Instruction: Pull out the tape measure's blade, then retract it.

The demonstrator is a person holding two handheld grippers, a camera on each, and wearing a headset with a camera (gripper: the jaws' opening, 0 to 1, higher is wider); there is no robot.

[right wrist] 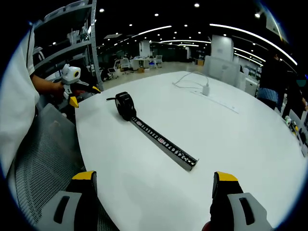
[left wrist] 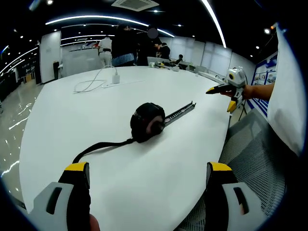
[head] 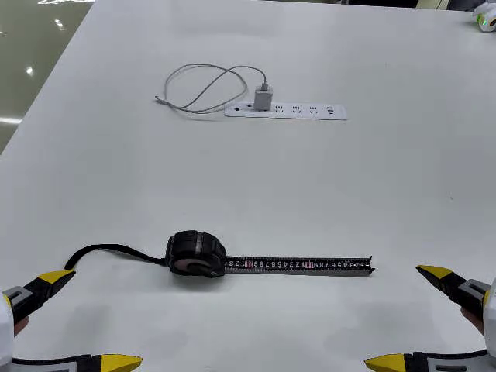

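My left gripper [head: 97, 318] and right gripper [head: 401, 316] hover at the near edge of the white table [head: 232, 178], jaws spread wide and holding nothing. Between them lies the black round tape measure case [head: 195, 254], with its dark numbered blade [head: 302, 265] lying flat and extended toward the right gripper. I judge the pull done. Next I must steady the case and let the blade run back in.
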